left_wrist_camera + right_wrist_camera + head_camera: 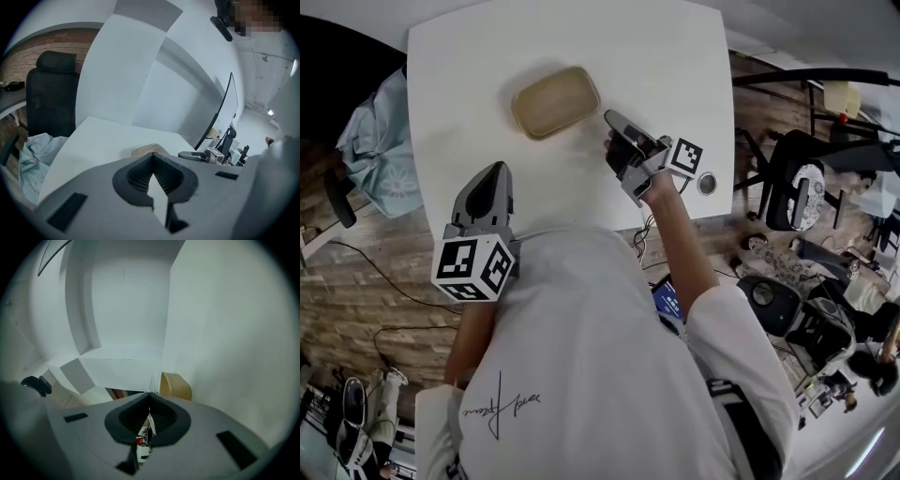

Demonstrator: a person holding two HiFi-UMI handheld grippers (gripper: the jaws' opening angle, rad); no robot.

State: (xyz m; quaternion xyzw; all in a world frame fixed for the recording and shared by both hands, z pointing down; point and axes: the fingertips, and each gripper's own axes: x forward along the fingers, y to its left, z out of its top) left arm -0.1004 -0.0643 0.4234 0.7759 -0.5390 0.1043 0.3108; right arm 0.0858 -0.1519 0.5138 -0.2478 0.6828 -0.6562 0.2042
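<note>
Right gripper [612, 119] clenched on nothing, just right of tan box [555, 101] lying far-middle on white table [675, 56]. Left gripper [497, 169] likewise clenched, empty, over near edge, apart from box.

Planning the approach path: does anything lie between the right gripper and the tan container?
Nothing visible does. Only bare white table lies between the right gripper and the tan container.

Bright, even indoor light; strong fisheye warping, dark vignetted corners
</note>
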